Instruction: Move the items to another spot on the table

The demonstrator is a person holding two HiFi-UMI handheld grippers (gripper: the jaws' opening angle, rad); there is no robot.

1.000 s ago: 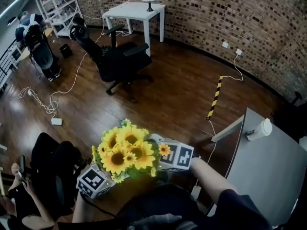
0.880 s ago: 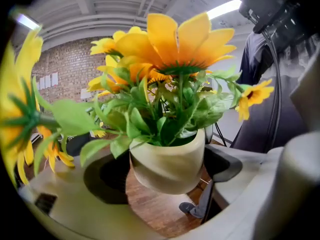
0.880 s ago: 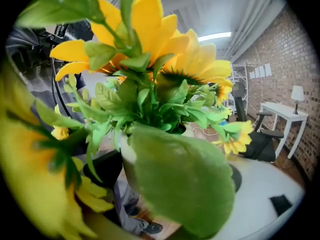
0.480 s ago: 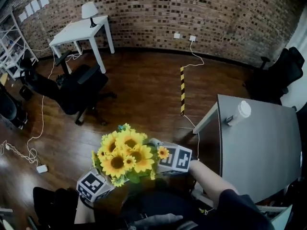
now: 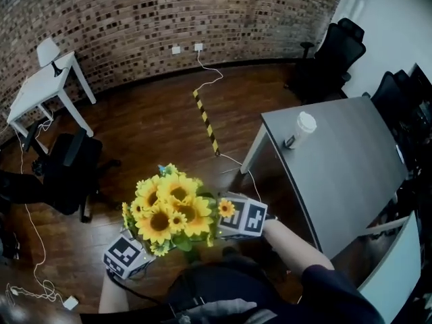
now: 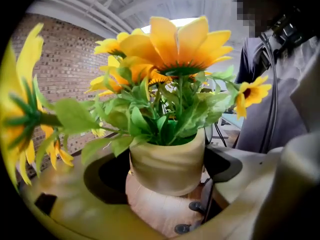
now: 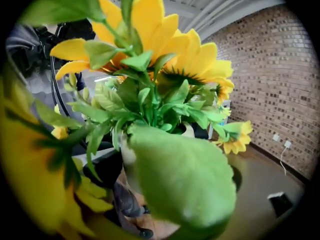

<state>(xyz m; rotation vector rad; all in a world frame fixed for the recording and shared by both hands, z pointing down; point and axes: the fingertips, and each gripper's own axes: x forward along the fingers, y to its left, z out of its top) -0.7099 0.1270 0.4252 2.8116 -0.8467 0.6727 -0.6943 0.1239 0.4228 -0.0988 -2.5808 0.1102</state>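
The left gripper [image 5: 128,254] has its jaws closed round the cream pot [image 6: 167,161] of artificial sunflowers [image 5: 169,211]. In its own view the pot sits squarely between the two pale jaws, upright, with the blooms fanning out above. The pot hangs over the wooden floor [image 5: 155,127] with nothing under it, so I'd say it is held low on the body to keep the top-heavy bunch from tipping.

The right gripper [image 5: 243,216] meets the pot from the opposite side. A big leaf hides the contact in its view, but the pot rim shows between its jaws, so it looks clamped on too and sharing the load. The grey table [image 5: 337,174], which carries a lidded paper cup [image 5: 302,127], lies off to the right, well apart from the pot.
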